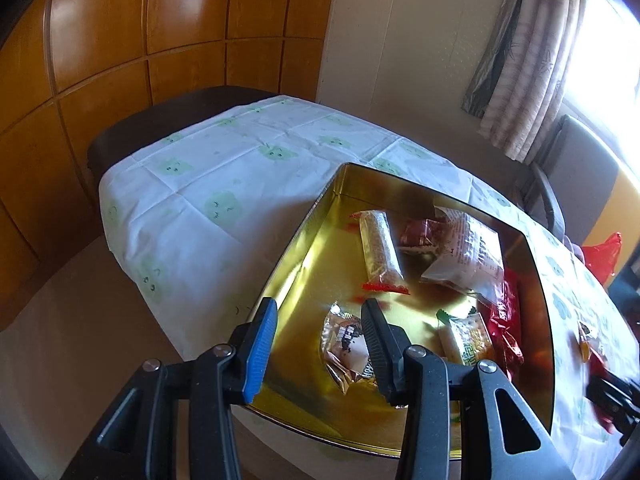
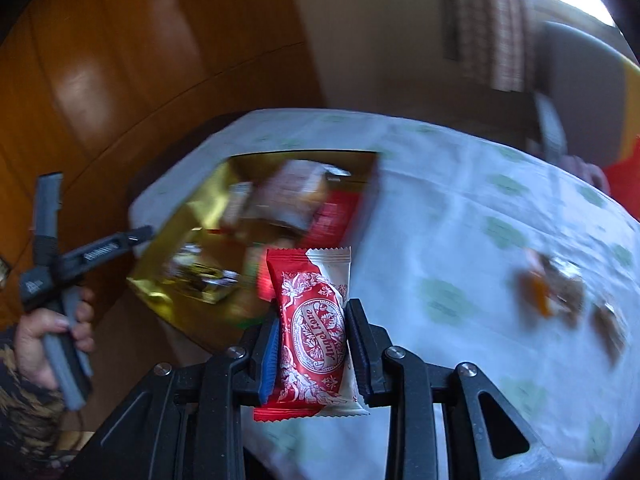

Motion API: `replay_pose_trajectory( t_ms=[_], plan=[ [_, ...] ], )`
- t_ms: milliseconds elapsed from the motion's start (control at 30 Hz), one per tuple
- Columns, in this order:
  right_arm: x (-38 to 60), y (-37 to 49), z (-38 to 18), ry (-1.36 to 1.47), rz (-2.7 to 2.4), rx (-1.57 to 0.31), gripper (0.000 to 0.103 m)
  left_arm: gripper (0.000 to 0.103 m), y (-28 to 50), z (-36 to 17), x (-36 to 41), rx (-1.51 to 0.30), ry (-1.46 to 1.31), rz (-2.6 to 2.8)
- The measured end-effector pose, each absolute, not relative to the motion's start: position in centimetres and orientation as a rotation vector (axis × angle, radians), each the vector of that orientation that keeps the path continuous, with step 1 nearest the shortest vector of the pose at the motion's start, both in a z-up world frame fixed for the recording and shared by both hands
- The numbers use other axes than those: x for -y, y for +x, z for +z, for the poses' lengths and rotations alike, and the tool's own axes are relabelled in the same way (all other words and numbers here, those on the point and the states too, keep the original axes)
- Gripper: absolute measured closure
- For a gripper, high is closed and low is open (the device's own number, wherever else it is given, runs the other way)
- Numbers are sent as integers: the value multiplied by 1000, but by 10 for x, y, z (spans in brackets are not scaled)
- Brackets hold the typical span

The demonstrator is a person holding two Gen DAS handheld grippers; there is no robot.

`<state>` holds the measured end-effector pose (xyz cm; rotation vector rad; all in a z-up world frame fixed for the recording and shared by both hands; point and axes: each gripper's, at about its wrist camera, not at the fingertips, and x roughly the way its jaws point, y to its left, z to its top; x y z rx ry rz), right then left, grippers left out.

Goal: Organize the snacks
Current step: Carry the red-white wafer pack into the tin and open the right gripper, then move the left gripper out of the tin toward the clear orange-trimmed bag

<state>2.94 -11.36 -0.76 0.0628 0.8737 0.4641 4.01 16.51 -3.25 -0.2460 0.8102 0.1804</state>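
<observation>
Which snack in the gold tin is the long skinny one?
The clear-wrapped bar with red crimped ends, lying lengthwise mid-way along the gold tin. The other packets there are short and squarish, like the gold-foil packet by the left gripper.

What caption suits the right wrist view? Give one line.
Right gripper clamps a red-and-white snack packet above the tablecloth, near the gold tin.

The right tongs (image 2: 312,344) clamp a red-and-white snack packet (image 2: 314,332) upright, just beside the near corner of the gold tin (image 2: 180,232). Blurred loose snacks (image 2: 560,288) lie on the bench (image 2: 460,240) well right of the tin.
</observation>
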Motion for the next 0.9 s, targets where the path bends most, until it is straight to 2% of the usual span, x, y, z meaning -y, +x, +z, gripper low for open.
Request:
replay_pose_trajectory(
  t_ms=[133,300,467,900],
  plan=[
    [53,52,-12,57,577,-916,69,58,41,-37,-161,-824,-244,169],
    [19,77,-47,74,588,-1024,67,58,42,-42,-158,-840,-244,156],
    [28,74,-56,122,574,-1019,67,59,43,-46,-155,-851,-238,150],
    [87,27,-27,117,451,-878,67,55,31,-29,-114,-804,-139,37]
  ],
)
